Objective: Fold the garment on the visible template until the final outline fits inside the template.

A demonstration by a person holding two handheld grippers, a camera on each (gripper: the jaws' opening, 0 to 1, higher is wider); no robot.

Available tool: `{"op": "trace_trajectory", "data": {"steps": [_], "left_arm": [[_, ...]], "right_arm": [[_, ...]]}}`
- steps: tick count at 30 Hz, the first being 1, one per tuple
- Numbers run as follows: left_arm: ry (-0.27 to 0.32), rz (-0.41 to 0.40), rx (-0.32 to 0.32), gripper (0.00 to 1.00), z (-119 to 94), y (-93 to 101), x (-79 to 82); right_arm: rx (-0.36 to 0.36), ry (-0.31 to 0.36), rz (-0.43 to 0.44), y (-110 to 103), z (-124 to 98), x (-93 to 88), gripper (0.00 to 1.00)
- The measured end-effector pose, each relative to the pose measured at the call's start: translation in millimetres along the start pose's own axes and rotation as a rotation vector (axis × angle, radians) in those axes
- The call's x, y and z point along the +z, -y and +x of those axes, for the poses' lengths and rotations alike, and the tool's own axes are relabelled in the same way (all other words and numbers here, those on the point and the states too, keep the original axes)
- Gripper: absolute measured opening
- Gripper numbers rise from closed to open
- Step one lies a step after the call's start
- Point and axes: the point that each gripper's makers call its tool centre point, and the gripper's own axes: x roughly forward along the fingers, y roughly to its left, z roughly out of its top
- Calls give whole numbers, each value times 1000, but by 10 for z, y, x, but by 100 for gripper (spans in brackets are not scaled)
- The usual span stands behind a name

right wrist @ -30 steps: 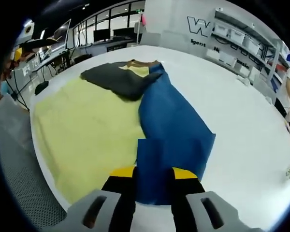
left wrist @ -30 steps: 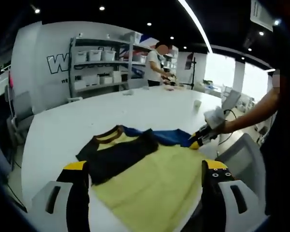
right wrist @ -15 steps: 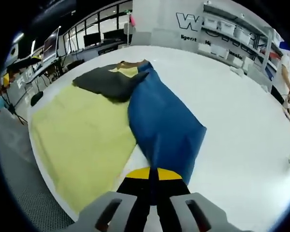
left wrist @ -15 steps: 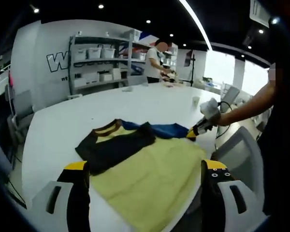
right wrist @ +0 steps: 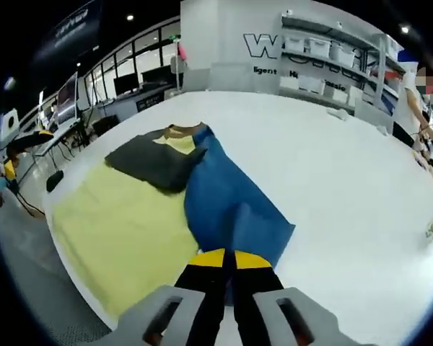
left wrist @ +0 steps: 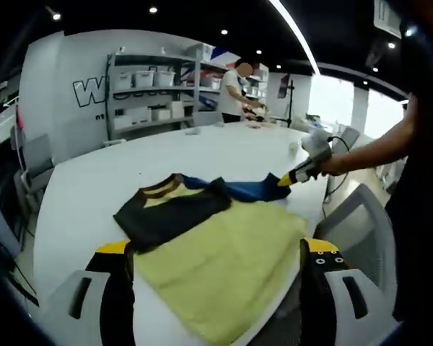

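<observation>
On the white table (left wrist: pixel 94 187) lies the garment (left wrist: pixel 216 252), its yellow body spread flat, a black sleeve (left wrist: pixel 169 216) folded across the chest and a brown collar at about eleven o'clock in the left gripper view. I can't make out a template outline under the cloth. The right gripper (right wrist: pixel 227 261) has its jaws pinched together on the edge of the blue panel (right wrist: pixel 227 205), which it lifts off the table at the shirt's far side. The left gripper (left wrist: pixel 215 249) hovers over the yellow hem, jaws wide apart and holding nothing. To fold well, I'd say the right should carry the blue edge across in one low, even arc, keeping it taut, and lay it square with the yellow side.
</observation>
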Motion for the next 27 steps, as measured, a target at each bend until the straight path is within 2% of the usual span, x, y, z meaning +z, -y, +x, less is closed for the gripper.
{"op": "trace_trajectory", "data": {"steps": [3,9,13,27], "left_arm": [[-11,15,2,94,0,-13,-21],[7,26,-8,96,-5,-6,30],[-2,30,1,94,-2,-33,19],[6,50,-7,96,-22,15,17]], "right_arm": [[-3,20,3,5,-40,119,0],[-4,61,17,32,-79,347,0],[5,93,46,30,-102,495,0],[25,156,36,-56,-111,863,0]]}}
